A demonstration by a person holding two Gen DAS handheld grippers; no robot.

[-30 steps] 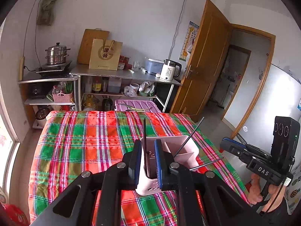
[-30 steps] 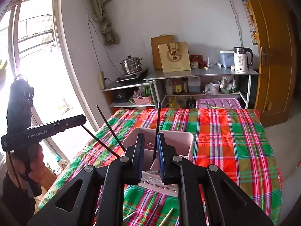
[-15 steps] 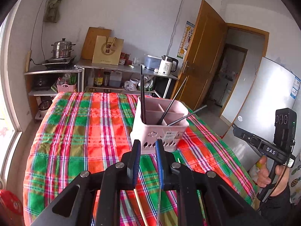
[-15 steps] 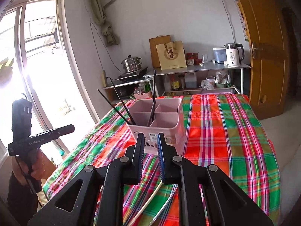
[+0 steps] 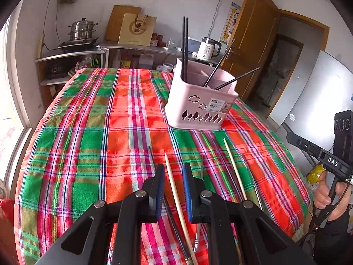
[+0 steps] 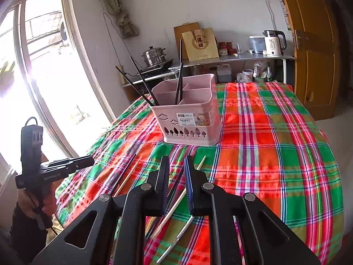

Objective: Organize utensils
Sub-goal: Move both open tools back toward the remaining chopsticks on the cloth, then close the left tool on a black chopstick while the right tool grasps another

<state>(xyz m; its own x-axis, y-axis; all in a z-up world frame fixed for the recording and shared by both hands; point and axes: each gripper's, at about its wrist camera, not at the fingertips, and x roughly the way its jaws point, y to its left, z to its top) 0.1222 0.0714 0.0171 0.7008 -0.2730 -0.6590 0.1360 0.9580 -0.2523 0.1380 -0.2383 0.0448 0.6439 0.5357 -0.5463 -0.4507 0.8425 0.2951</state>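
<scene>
Desk w/ plaid cloth; pink basket holds four black chopsticks. Nearer than basket lie wooden chopsticks. Left gripper and right gripper: fingers narrowly apart, empty. Next pick-up, prob.: close on one.

One pink utensil basket stands on one table covered by a plaid cloth, and four black chopsticks stick up out of the basket, two upright together and two leaning apart. Loose on the cloth lie two pale wooden chopsticks, one dark chopstick and at least one thin metal one, though others may be hidden. Two handheld grippers show, the left gripper and the right gripper, and each is held by one hand.
</scene>
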